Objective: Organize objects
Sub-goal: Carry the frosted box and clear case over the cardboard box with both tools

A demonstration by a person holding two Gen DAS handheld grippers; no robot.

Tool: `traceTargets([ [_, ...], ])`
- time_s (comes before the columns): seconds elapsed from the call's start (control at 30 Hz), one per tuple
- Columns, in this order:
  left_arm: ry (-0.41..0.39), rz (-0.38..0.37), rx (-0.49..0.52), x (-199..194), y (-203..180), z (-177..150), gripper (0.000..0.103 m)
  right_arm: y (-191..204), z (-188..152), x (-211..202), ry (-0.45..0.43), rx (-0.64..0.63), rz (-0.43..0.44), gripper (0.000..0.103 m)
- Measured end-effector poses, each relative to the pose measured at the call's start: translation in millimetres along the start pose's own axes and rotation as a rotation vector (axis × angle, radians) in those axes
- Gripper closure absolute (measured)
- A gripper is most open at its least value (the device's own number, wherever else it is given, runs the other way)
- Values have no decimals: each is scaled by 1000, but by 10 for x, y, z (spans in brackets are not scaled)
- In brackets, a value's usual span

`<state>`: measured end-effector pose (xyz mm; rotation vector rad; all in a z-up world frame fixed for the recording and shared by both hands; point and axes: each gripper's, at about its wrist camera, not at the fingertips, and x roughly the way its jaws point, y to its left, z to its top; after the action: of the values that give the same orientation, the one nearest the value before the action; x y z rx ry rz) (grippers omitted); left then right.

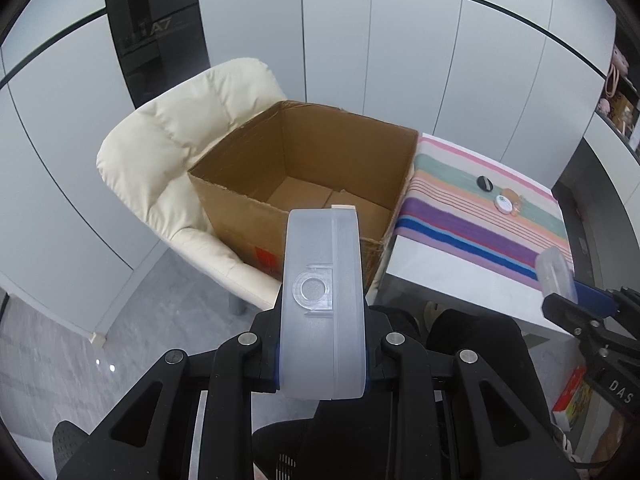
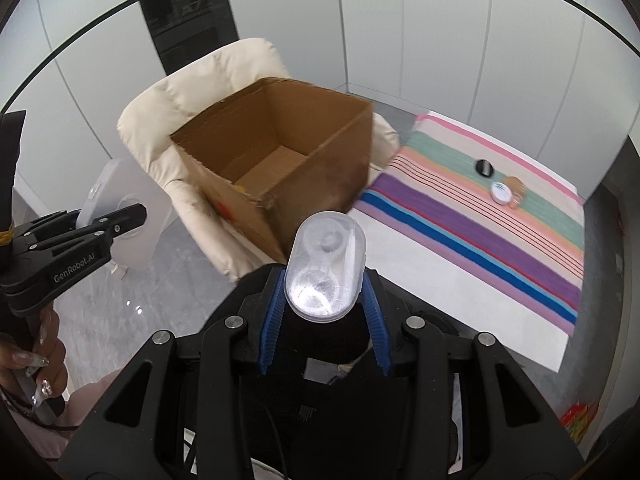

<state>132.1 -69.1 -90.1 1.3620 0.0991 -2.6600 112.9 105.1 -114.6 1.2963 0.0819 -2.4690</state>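
My left gripper (image 1: 322, 364) is shut on a frosted round plastic case (image 1: 323, 304), held on edge in front of an open cardboard box (image 1: 304, 176) that sits on a cream armchair (image 1: 180, 148). My right gripper (image 2: 325, 308) is shut on a small clear oval plastic case (image 2: 325, 264), held near the box (image 2: 280, 160) and over the table's near-left corner. The left gripper (image 2: 100, 220) and its case (image 2: 132, 216) show at the left of the right wrist view. The right gripper's case (image 1: 554, 276) shows at the right of the left wrist view.
A striped cloth (image 2: 480, 216) covers a white table (image 2: 440, 300) right of the box. On it lie a black round lid (image 2: 484, 167), a white round tin (image 2: 501, 193) and a small tan item (image 2: 516, 186). Grey wall panels stand behind. The box floor looks bare.
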Motion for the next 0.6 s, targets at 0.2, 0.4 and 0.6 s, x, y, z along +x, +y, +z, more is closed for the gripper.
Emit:
traceTargets([
  [0.2,-16,2,-5,37,22,163,76,70,167,118,-22,-26,-6,63],
  [0.4,-46,33,-8,254,80,508,76,170,509,326,-50,-58,-5,63],
  [0.6,-64,18,-8,594,128,889,76,306,928,647,-63,-97,-4,63],
])
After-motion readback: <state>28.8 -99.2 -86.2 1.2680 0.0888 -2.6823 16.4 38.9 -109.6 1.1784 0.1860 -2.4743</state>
